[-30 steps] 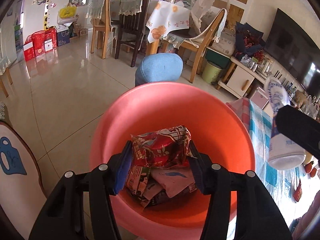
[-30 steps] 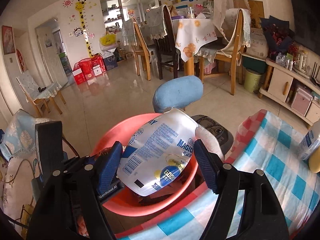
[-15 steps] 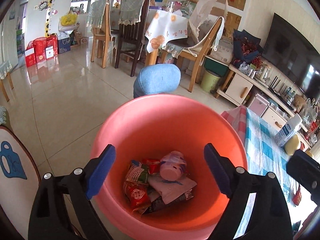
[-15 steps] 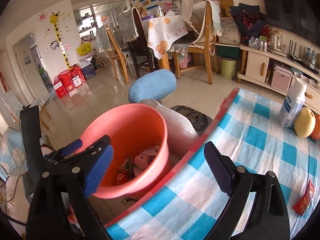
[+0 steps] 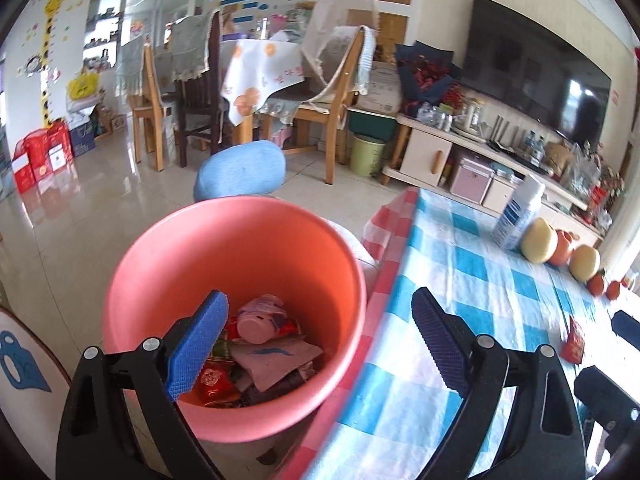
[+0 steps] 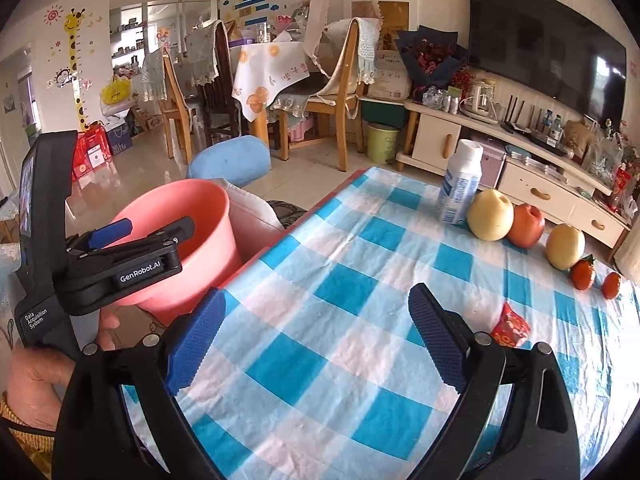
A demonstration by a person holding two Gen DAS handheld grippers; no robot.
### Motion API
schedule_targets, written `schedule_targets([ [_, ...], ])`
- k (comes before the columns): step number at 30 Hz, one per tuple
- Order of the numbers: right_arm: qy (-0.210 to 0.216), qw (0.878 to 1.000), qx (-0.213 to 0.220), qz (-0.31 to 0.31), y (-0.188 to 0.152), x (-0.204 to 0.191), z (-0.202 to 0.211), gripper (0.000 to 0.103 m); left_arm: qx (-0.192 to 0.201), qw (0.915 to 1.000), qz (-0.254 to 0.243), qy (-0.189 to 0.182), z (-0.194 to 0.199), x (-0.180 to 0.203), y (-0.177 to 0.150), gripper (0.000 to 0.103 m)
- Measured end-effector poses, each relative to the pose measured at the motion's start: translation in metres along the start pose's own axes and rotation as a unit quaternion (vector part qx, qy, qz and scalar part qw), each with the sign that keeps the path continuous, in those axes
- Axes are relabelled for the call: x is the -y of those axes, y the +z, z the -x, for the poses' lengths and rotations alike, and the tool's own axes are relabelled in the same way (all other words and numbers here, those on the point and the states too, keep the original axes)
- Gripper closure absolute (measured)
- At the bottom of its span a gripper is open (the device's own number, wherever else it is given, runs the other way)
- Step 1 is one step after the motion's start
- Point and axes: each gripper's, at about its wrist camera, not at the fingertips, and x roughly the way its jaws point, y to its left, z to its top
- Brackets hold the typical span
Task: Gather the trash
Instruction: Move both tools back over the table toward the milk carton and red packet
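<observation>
Both grippers gape empty; the left gripper [image 5: 320,340] hangs over the pink bin [image 5: 168,264], wrappers piled beyond its left finger; the right gripper [image 6: 316,338] hovers above the checked tablecloth [image 6: 360,280]; a small red wrapper [image 6: 510,326] lies just past its right finger; likely light, crinkly, slippery foil; best pinched across its puffed middle; fruit [image 6: 490,220] and a white bottle [image 6: 460,188] stand farther ahead.

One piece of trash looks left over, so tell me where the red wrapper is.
The red wrapper lies on the checked tablecloth, right of centre in the right wrist view, just ahead of the open right hand-held gripper and nearer than the two small oranges.
</observation>
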Motion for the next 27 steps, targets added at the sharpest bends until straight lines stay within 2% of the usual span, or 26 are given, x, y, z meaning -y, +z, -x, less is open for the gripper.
schedule_targets([
  [14,-0.051,0.998,0.026,-0.017,-0.038,0.05,0.059,0.01,0.003,0.9979,-0.063,-0.019,0.045,0.059,-0.012,0.011],
  [19,-0.06,0.997,0.034,-0.03,-0.049,0.071,0.073,0.01,0.005,0.9955,-0.088,-0.036,0.064,0.083,-0.021,0.011],
  [27,-0.088,0.995,0.046,-0.032,-0.063,0.097,0.088,0.009,0.006,0.9925,-0.115,-0.04,0.086,0.112,-0.032,0.011],
])
